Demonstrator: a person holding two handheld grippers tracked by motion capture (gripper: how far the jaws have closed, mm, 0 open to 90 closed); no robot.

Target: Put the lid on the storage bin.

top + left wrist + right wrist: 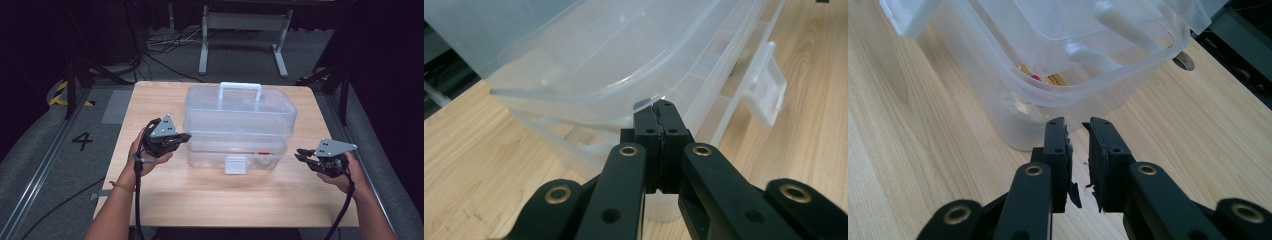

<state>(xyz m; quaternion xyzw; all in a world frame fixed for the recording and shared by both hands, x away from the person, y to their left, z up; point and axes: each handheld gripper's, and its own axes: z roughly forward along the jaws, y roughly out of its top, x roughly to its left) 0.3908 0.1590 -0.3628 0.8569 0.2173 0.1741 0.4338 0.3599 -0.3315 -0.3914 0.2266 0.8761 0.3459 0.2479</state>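
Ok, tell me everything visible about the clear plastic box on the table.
The clear plastic box is a translucent storage case in stacked tiers, with a white carry handle standing upright on its lid and a white front latch hanging down. It sits mid-table on the wooden table. Small items, one red, show faintly inside. The left gripper, fingers closed, meets its left rim; the right gripper waits slightly open just short of its right corner.

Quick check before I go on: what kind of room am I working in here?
Most likely a lab or recording studio rather than a home: a lone wooden table stands on grey floor with a painted number 4, loose cables and dark curtains. On it is a clear plastic toolbox.
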